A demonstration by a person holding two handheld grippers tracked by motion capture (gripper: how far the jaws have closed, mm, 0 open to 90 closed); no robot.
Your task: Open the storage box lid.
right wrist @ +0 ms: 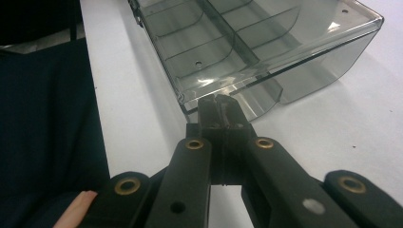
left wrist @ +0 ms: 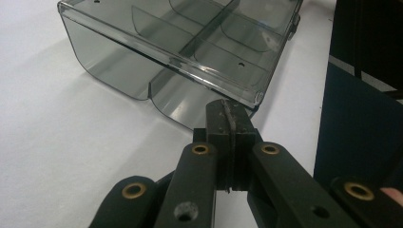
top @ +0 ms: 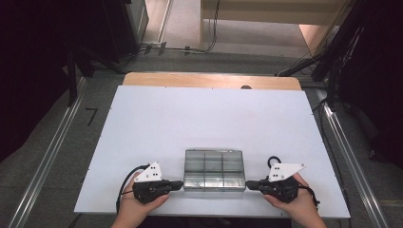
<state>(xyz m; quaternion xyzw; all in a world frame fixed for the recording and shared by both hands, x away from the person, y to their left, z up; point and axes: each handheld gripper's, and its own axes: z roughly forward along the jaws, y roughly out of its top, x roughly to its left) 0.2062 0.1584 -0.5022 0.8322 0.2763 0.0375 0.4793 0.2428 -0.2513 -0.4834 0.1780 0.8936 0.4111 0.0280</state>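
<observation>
While one clear grey compartment box (top: 214, 169) sits near the front edge of the white table (top: 157, 123), the high view counts two grippers and two hands around it: the left gripper (top: 179, 184) lies just beside the box's near left corner, held by the left hand (top: 135, 205), and the right gripper (top: 248, 185) lies just beside its near right corner, held by the right hand (top: 294, 202). Each gripper carries one grey three-cornered plate on top, and the box shows six compartments, three across and two deep. From the left gripper view, the left gripper (left wrist: 231, 115) has its two black jaws pressed fully together with nothing between them, their tips just at the box (left wrist: 190, 47) corner rim; whether they touch it I cannot tell. From the right gripper view, the right gripper (right wrist: 220, 105) likewise has both jaws closed flat on each other and empty, tips right at the near corner of the box (right wrist: 247, 42), and one fingertip (right wrist: 76, 209) shows at the lower left.
</observation>
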